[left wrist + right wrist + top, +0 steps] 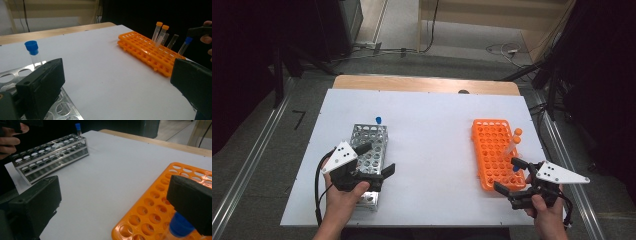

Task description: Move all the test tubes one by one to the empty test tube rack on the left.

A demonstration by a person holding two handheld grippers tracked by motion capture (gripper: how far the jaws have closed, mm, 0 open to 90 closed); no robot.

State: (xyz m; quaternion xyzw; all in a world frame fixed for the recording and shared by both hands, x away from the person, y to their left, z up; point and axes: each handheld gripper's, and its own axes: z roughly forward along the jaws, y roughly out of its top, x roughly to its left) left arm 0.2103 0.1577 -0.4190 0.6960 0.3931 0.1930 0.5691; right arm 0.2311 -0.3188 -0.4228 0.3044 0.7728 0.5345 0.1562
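A metal rack [373, 137] lies at the left, with one blue-capped tube [378, 120] upright at its far end; this tube [32, 50] also stands out in the left gripper view. My left gripper [377, 160] hovers open over the rack's near half. At the right is an orange rack [492, 150] holding two orange-capped tubes [516, 134] and a blue-capped tube [515, 168]. My right gripper [511, 176] is open at that rack's near right corner. In the right gripper view the blue cap [180, 226] sits just under the right jaw, nothing pinched.
A white sheet [432, 150] covers the table, bare between the two racks. A wooden edge [427, 83] runs along the far side. Metal rails [252, 165] flank the table, and cables [507, 50] lie on the floor behind.
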